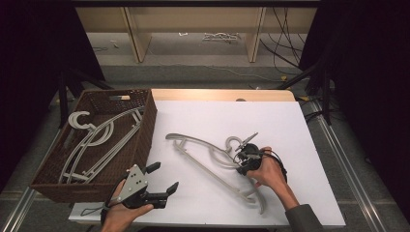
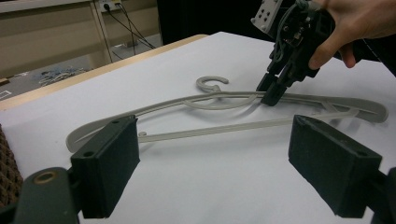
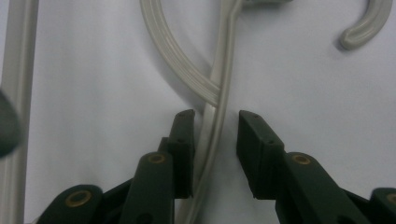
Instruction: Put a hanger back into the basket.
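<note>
Hanger: a grey plastic hanger (image 1: 212, 162) lies flat on the white desk (image 1: 290, 125), centre-right of the high view.
Handling: probably light, stiff and smooth; the thin arm beside the neck looks the best place to hold it.
Right hand-held gripper (image 3: 210, 122): jaws straddle that arm with narrow gaps showing, not yet clamped.
Left hand-held gripper (image 1: 162, 180): jaws wide apart, holding nothing, lower left.
Basket (image 1: 145, 140): more hangers (image 1: 96, 140) inside.
Views: the right gripper view reveals the gaps; the high view gives the layout.
</note>
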Tool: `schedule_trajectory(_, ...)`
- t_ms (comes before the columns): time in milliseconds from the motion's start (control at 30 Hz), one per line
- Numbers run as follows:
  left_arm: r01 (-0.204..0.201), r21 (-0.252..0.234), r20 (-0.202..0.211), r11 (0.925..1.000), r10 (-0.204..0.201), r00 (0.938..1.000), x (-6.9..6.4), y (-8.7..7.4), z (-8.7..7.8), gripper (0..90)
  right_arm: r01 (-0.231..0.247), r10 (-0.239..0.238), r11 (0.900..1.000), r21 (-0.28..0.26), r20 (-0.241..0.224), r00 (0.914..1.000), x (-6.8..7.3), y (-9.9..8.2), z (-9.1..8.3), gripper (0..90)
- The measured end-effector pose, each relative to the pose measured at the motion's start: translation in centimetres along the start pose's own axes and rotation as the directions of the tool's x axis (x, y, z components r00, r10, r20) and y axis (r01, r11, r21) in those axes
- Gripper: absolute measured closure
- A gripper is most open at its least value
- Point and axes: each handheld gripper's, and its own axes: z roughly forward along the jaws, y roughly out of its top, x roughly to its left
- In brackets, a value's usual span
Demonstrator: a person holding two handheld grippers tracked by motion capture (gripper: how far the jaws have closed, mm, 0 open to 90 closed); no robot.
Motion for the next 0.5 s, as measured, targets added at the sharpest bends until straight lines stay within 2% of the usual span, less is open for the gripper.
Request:
schedule_trajectory(67, -0.014, -0.003, 0.008, 0.9999, 0.014, 0.9999, 0.07, -0.03, 0.09, 16.0, 0.015, -0.015, 0.9999, 0.004, 0.0, 0.9999, -0.02, 0.13, 0.03, 69.2)
schedule_trajectory(100, -0.017, 0.007, -0.001, 0.9998, 0.017, 0.9998, 0.04, -0.01, 0.02, 16.0, 0.014, -0.014, 0.9999, 0.006, 0.003, 0.9999, 0.01, 0.18, 0.05, 70.4)
schedule_trajectory(200, -0.012, -0.002, 0.006, 0.9999, 0.012, 0.9999, 0.07, -0.02, 0.11, 16.0, 0.028, -0.028, 0.9996, 0.002, 0.008, 0.9996, 0.11, 0.24, 0.05, 76.7)
schedule_trajectory(267, -0.018, 0.01, -0.002, 0.9998, 0.018, 0.9998, 0.07, -0.02, 0.02, 16.1, 0.028, -0.028, 0.9996, 0.005, 0.015, 0.9995, 0.22, 0.27, 0.03, 76.8)
schedule_trajectory(367, 0.001, -0.002, 0.002, 1.0, -0.001, 1.0, 0.04, -0.01, 0.08, 16.1, 0.03, -0.03, 0.9995, -0.002, 0.01, 0.9995, 0.1, 0.19, -0.03, 77.6)
schedule_trajectory(400, -0.011, -0.001, 0.005, 0.9999, 0.011, 0.9999, 0.12, -0.01, 0.09, 16.1, 0.033, -0.033, 0.9995, -0.004, 0.012, 0.9994, 0.1, 0.19, -0.07, 78.6)
schedule_trajectory(433, -0.016, 0.013, -0.004, 0.9998, 0.016, 0.9999, 0.11, 0.01, -0.01, 16.1, 0.037, -0.037, 0.9993, -0.006, 0.012, 0.9992, 0.12, 0.2, -0.09, 79.8)
schedule_trajectory(500, -0.009, 0.007, -0.005, 0.9999, 0.009, 0.9999, 0.13, 0.0, 0.01, 16.2, 0.059, -0.059, 0.9983, -0.002, 0.016, 0.9982, 0.28, 0.22, -0.15, 81.7)
